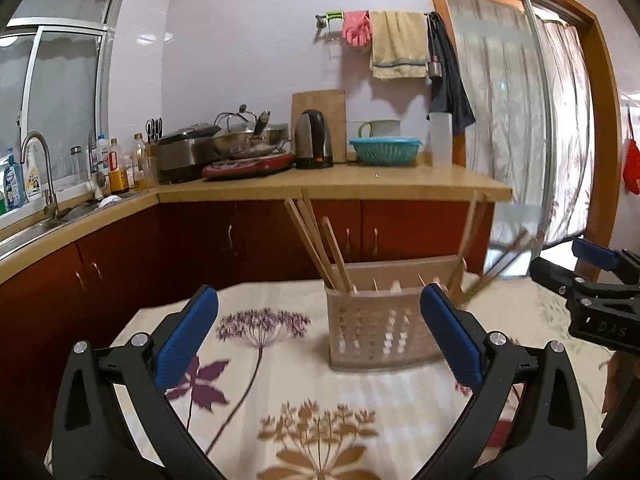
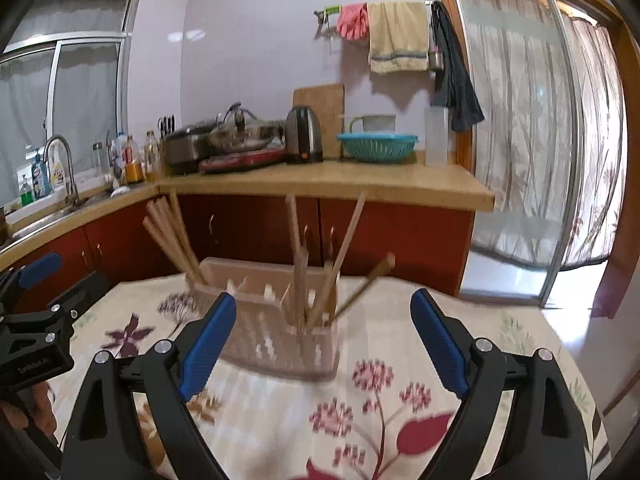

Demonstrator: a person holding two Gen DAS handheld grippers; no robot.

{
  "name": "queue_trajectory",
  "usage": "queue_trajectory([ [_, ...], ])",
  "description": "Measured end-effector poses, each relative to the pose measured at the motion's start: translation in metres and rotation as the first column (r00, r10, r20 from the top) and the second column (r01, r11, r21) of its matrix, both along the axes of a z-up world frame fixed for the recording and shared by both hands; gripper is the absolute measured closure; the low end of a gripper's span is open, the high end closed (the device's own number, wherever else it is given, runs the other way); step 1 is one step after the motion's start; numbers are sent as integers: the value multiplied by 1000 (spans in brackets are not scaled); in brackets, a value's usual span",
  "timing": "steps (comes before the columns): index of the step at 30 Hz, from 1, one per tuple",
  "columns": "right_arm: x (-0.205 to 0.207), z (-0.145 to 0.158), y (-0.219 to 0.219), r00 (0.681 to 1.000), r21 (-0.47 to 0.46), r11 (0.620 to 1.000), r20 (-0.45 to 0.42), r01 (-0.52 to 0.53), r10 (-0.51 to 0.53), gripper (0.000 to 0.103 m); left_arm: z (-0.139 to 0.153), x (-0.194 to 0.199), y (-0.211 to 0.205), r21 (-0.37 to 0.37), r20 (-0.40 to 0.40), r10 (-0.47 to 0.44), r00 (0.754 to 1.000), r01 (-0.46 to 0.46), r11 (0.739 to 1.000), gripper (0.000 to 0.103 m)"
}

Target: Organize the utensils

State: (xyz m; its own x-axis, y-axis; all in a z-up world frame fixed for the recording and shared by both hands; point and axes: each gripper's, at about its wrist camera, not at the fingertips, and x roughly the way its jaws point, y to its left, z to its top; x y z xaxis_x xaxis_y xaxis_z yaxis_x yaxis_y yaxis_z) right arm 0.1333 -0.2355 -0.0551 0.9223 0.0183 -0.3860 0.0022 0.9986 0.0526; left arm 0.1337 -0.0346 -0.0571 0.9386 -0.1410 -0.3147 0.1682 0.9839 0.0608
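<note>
Kitchen cupboards in dark red run behind a bench (image 1: 280, 392) spread with a cream cloth printed with purple and tan flowers. On that cloth stands the utensil holder (image 1: 376, 332), a pale translucent plastic caddy with rows of small square holes in its front wall and dividers along its top. Wooden chopsticks (image 1: 320, 248) lean out of its left end in a tight bunch; more chopsticks (image 2: 316, 280) stand and tilt in its right end, blurred, one slanting low toward the right.

Both tools hover just in front of the holder, holding nothing. The left gripper (image 1: 319, 336) has its blue-padded fingers spread wide, the holder showing between them. The right gripper (image 2: 323, 340) is likewise spread wide before the holder. Seen from the left camera, the right tool's black body bears raised letters reading "DAS"; from the right camera, the left tool's body carries small white writing too blurred to read surely.
</note>
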Motion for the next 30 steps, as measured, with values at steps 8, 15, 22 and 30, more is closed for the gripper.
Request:
queue_trajectory([
  [8, -51, 1, 2, 1000, 6, 1000, -11, 14, -14, 16, 9, -55, 7, -4, 15, 3, 1000, -3, 1000, 4],
  [15, -90, 17, 8, 1000, -15, 1000, 22, 17, -17, 16, 25, -94, 19, -51, 33, 23, 999, -21, 998, 4],
  [22, -124, 30, 14, 998, -20, 1000, 66, 21, -19, 16, 33, -126, 29, -73, 58, 42, 997, -38, 997, 4],
  [30, -136, 31, 18, 997, -26, 1000, 82, 18, -16, 16, 31, -142, 32, -92, 53, 47, 997, -42, 995, 4],
])
